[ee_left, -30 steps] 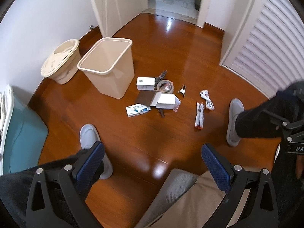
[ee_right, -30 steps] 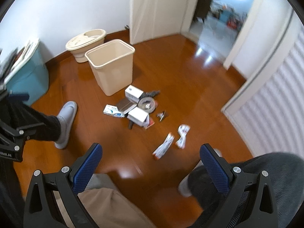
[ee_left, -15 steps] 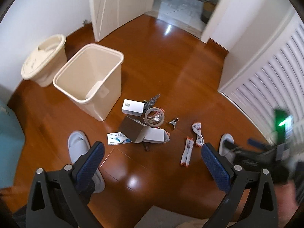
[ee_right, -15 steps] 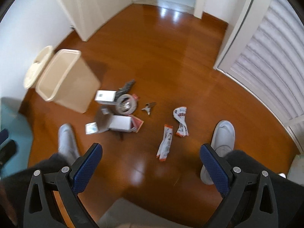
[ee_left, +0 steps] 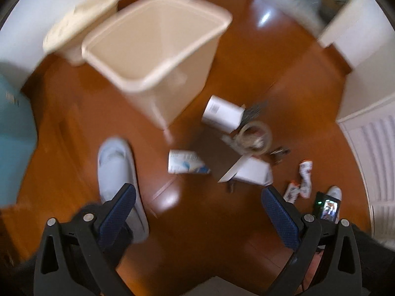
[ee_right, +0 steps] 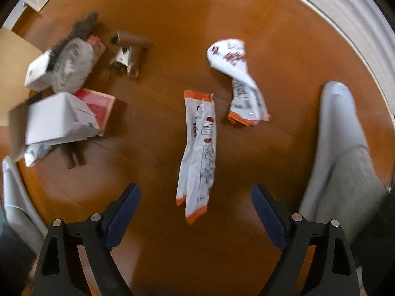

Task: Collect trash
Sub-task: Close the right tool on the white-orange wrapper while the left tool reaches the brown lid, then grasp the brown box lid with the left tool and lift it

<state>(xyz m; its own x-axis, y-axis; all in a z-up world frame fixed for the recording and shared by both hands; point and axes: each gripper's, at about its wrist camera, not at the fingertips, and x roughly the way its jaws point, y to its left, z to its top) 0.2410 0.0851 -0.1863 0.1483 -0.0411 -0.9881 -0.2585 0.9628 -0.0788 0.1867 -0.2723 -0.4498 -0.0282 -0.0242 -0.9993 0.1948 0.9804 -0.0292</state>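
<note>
Trash lies scattered on a wooden floor. In the right wrist view a long white and orange wrapper (ee_right: 198, 148) lies just ahead of my right gripper (ee_right: 196, 212), whose jaws are closing with nothing between them; the wrapper's near end sits in line with the gap. A crumpled white wrapper (ee_right: 240, 79) lies beyond it. White boxes (ee_right: 59, 120), a red carton (ee_right: 98, 104) and a brown scrap (ee_right: 129, 49) lie to the left. In the blurred left wrist view my left gripper (ee_left: 197, 212) is open above bare floor, short of a blue-white packet (ee_left: 185, 165), a white box (ee_left: 251, 172) and a tape roll (ee_left: 254, 138).
A beige waste bin (ee_left: 158, 49) stands open beyond the trash, with a lidded beige bucket (ee_left: 79, 27) behind it and a teal container (ee_left: 14, 135) at the left. The person's grey slippers (ee_left: 116, 172) (ee_right: 340, 135) flank the pile. A white louvred door (ee_right: 345, 12) lies at the right.
Both grippers have dropped toward the floor and tipped to look straight down. The right one now hovers close over the long wrapper; the left has come nearer the bin and boxes.
</note>
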